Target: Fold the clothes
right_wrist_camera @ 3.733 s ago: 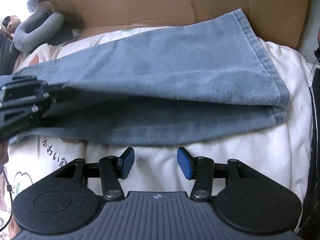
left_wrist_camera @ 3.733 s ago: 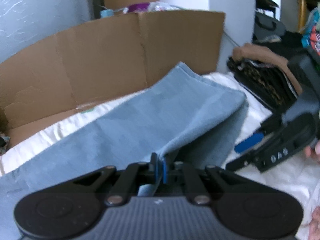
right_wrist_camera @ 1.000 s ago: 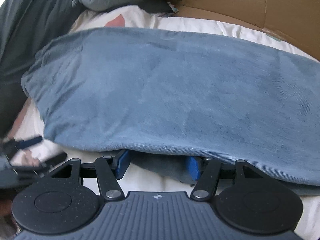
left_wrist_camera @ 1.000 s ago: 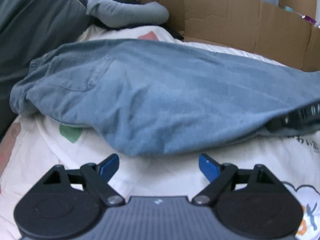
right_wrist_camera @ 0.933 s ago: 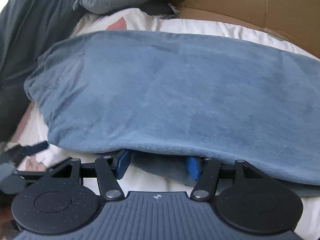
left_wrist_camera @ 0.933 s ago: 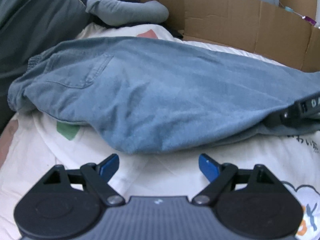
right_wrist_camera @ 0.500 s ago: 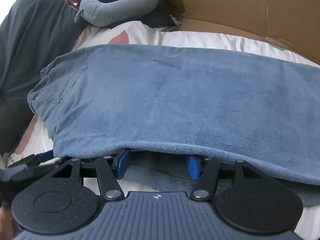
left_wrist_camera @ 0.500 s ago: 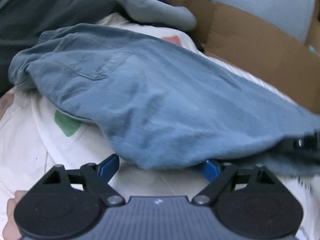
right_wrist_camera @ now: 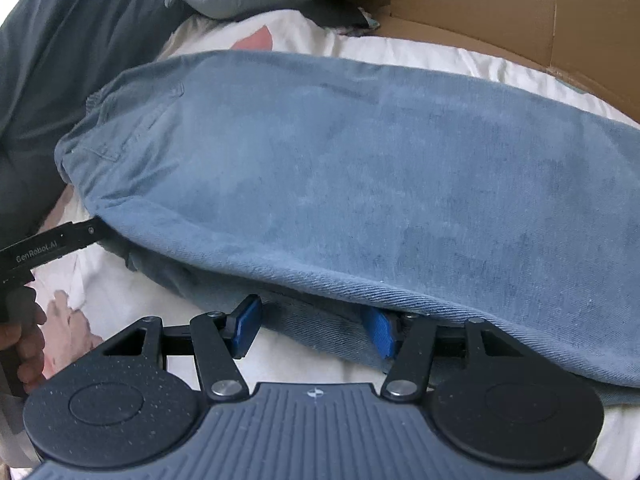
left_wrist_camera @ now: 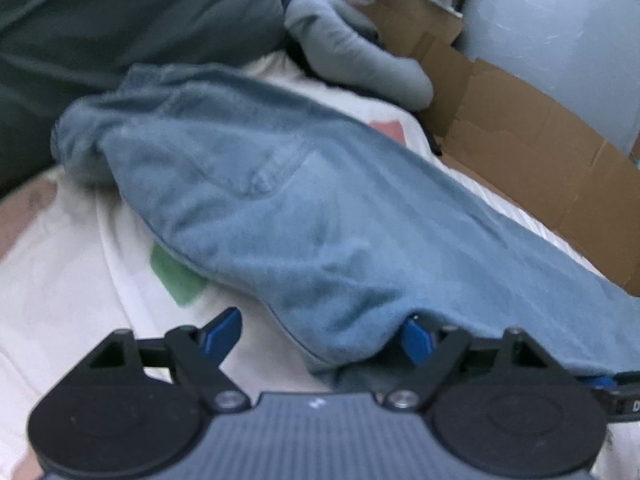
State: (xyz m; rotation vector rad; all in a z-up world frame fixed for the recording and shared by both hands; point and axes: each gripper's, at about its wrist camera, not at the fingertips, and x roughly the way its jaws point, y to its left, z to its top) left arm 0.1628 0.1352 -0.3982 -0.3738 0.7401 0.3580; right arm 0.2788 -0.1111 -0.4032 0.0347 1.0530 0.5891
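Left wrist view: blue denim jeans lie lengthwise across the white printed bedsheet, waistband and back pocket toward 10 o'clock, legs running off toward 4 o'clock. Flattened cardboard stands behind at 2 o'clock; a grey neck pillow sits at 12, dark bedding at 11.

Left gripper: fingers wide apart and closing at this moment. The near edge of the jeans lies between them, draped over the right-hand blue pad; the left-hand pad stands clear over the sheet. No clamp yet.

Right wrist view: right gripper at the jeans' near long edge, further along the leg. Fingers partly apart; the upper layer drapes over the right-hand pad and a lower layer lies between the pads. Neither pad appears to press on cloth, so I read it as not gripping. The other gripper's arm shows at 9 o'clock, tucked under the cloth.

Handling, my judgement: denim is heavy for a garment, limp but with body, rough enough not to slip from rubber pads. Already doubled leg on leg, so each bite should catch both layers at the near edge, or the lower one will trail. Best holds look like the seat edge for the left and mid-leg for the right, then lift together.
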